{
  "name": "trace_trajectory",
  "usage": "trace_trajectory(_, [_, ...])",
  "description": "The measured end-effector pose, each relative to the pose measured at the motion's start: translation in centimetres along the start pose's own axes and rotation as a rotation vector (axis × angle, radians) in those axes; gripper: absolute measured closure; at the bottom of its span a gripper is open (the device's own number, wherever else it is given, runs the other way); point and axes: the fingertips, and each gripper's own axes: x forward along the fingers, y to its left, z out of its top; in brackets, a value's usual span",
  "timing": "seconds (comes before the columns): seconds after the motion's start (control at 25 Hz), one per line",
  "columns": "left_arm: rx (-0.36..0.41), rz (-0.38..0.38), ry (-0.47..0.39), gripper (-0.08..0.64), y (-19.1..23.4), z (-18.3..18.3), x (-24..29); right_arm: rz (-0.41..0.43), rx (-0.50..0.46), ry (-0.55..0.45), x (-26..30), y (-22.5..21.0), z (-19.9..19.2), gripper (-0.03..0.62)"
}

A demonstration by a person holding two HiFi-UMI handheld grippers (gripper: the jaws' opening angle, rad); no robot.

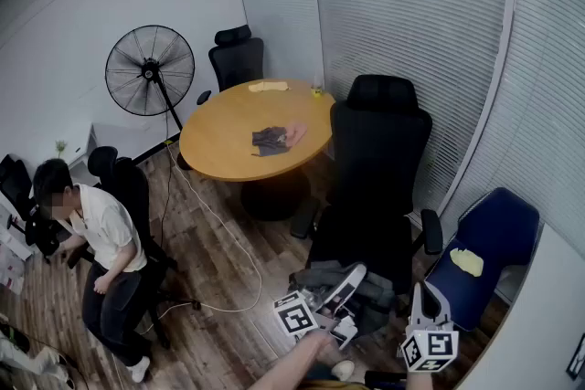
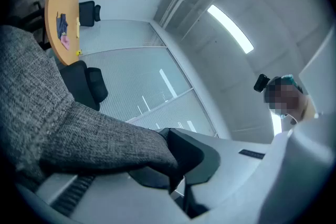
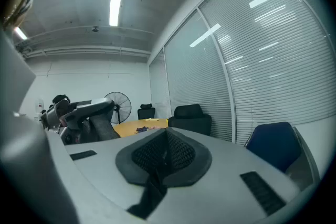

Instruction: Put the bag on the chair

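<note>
room: a small office with a brown wood floor [image 1: 219, 233] and white blinds along the right wall.
left gripper [image 2: 173, 165]: squeezed tight on a fold of the bag. it tips up a bit, so its own view shows the ceiling.
arm: a bare arm [image 1: 291, 365] comes up from the bottom edge, low and close to the body.
bag [image 1: 322, 277]: grey and woven. it hangs in a lump at the front edge of the black chair's seat. i cannot tell if it sits on the seat yet.
how the bag will feel: i think it is soft and floppy, not heavy. it will sag and fold, not slip or break.
where to hold: a thick fold or the top edge looks best, so the rest hangs down.
right gripper [image 3: 160, 162]: pressed closed with nothing in it. it points flat across the room, just right of the bag.
black chair [image 1: 379, 160]: tall back, right behind the bag.
blue chair [image 1: 494, 237]: near the right wall, with a small yellow thing [image 1: 467, 262] on its seat.
round table [image 1: 224, 146]: farther back. a small cloth [image 1: 272, 139] lies a little right of its middle.
far off: a fan [image 1: 149, 70] by the back wall, and a person [image 1: 102, 233] sitting at the left.
</note>
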Motion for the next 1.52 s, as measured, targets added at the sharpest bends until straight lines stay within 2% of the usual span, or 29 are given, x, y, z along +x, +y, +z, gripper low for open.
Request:
trace_trajectory(0.4, [-0.039,0.022,-0.022,0.538,0.9,0.3,-0.2,0.021,0.0,0.008,1.0,-0.3,-0.9,0.58])
trace_trajectory(0.48, [-0.063,0.022,-0.037,0.537,1.2,0.5,-0.2,0.038,0.012,0.005,1.3,-0.1,-0.5,0.58])
trace_trajectory(0.56, [-0.052,0.026,-0.046,0.538,1.4,1.0,0.0,0.064,0.028,-0.003,1.7,0.1,-0.4,0.58])
trace_trajectory(0.84, [-0.073,0.0,-0.072,0.538,3.5,2.1,2.6,0.071,0.009,0.015,4.5,-1.6,-1.3,0.58])
trace_trajectory(1.08, [-0.122,0.024,-0.095,0.538,8.4,4.3,5.5,0.06,0.002,0.052,9.3,-3.6,-1.7,0.58])
trace_trajectory(1.28, [-0.188,0.026,-0.113,0.537,14.5,6.8,9.6,0.034,0.015,0.098,15.4,-6.2,-2.6,0.58])
trace_trajectory(1.4, [-0.219,-0.032,-0.079,0.537,17.2,7.7,12.7,0.012,0.02,0.13,19.3,-7.9,-3.6,0.58])
trace_trajectory(1.52, [-0.213,-0.086,0.004,0.538,19.1,8.1,16.1,-0.023,0.032,0.156,22.7,-9.5,-4.3,0.58])
